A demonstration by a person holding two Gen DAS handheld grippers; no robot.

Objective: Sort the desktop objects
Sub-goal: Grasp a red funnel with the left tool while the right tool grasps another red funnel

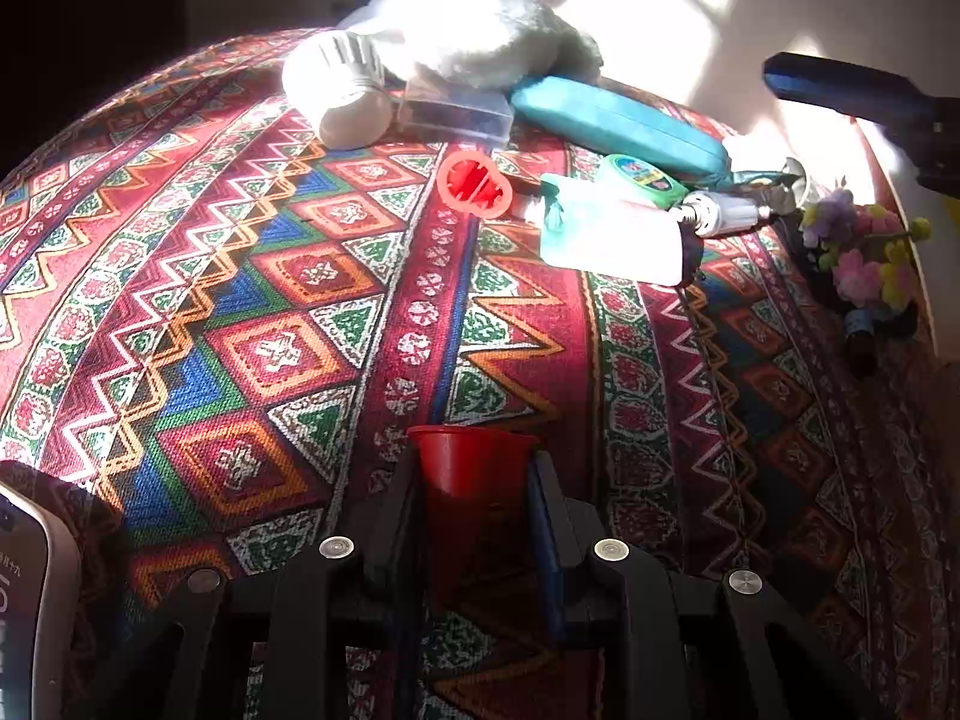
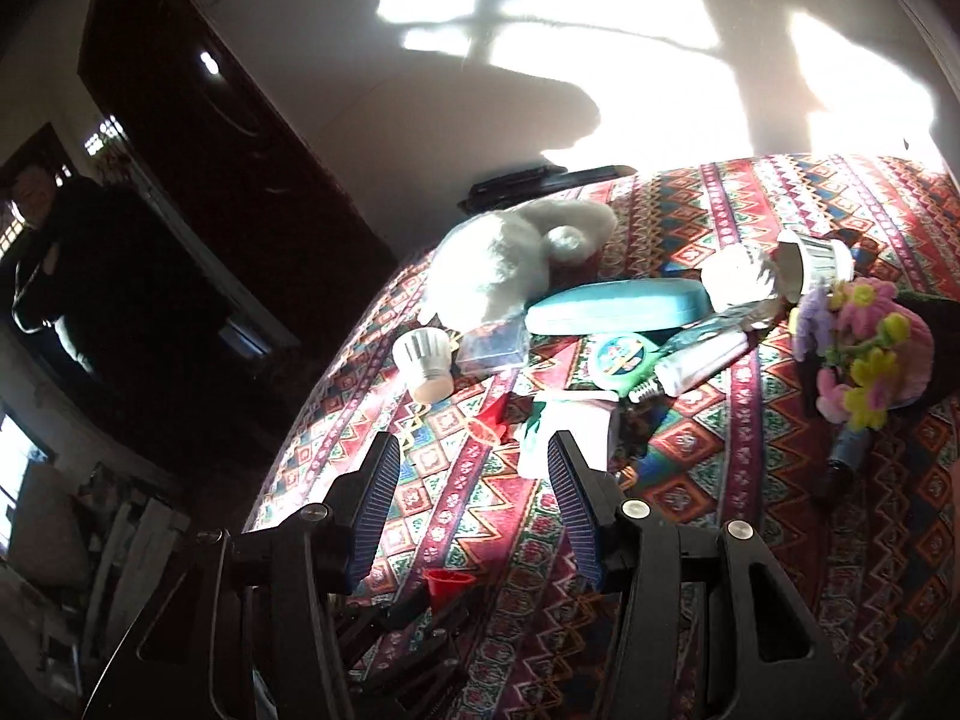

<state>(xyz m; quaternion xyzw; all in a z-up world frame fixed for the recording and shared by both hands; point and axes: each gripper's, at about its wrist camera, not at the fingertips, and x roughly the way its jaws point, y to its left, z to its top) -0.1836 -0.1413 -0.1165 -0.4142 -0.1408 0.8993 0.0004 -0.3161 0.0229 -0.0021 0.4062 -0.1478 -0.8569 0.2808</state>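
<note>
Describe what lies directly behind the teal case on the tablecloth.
A white plush toy lies behind the teal case, partly overlapping its end; whatever sits beneath the plush is hidden.

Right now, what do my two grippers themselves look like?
Both match. The left gripper has black angular finger arms with round silver screw heads and a blue pad lining on the fingers. The right gripper shows the same black arms and silver screws, with ribbed blue pads. No cables, markings or sleeves show.
</note>
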